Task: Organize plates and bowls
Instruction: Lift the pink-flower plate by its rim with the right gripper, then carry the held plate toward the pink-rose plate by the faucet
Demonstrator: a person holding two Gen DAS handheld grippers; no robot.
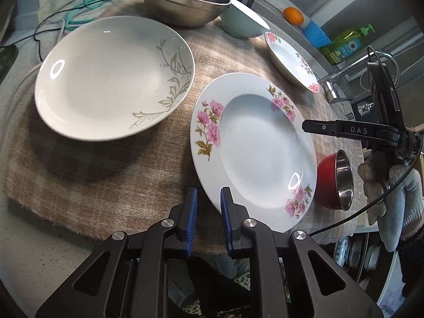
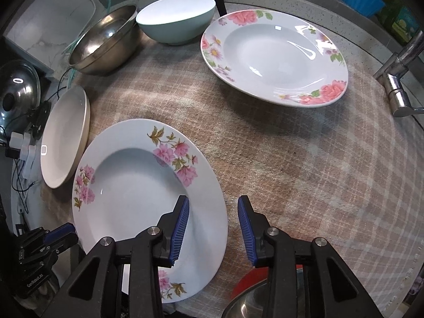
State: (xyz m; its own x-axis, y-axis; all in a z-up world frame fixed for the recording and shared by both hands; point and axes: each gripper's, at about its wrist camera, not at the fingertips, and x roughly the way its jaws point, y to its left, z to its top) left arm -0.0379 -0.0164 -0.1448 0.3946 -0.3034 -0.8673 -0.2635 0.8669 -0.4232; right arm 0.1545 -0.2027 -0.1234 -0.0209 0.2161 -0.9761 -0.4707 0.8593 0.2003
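Now, both grippers angled steeply down around the pink-flowered white plate [image 2: 148, 196], left gripper [image 1: 209, 206] beside its near rim, fingers apart and empty, right gripper [image 2: 213, 228] released astride its right rim, three plates, three bowls beyond.

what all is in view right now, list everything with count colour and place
flowered plate: 1, white with pink flowers, near middle of the cloth
rose plate: 1, white with pink roses, far right
leaf plate: 1, white with grey leaves, left
steel bowl: 1 seen, silver, far left
pale bowl: 1, mint green, beside the steel bowl
red bowl: 1, red outside and steel inside, near right
cloth: 1, beige checked, under the dishes
orange: 1, orange, back ledge
soap bottle: 1, green, back ledge
tap: 1, steel, right
left tongs: 1, black with blue pads, open, at the flowered plate's near rim
right tongs: 1, same colours, open, astride that rim
gloved hand: 1, grey, holding the right tongs
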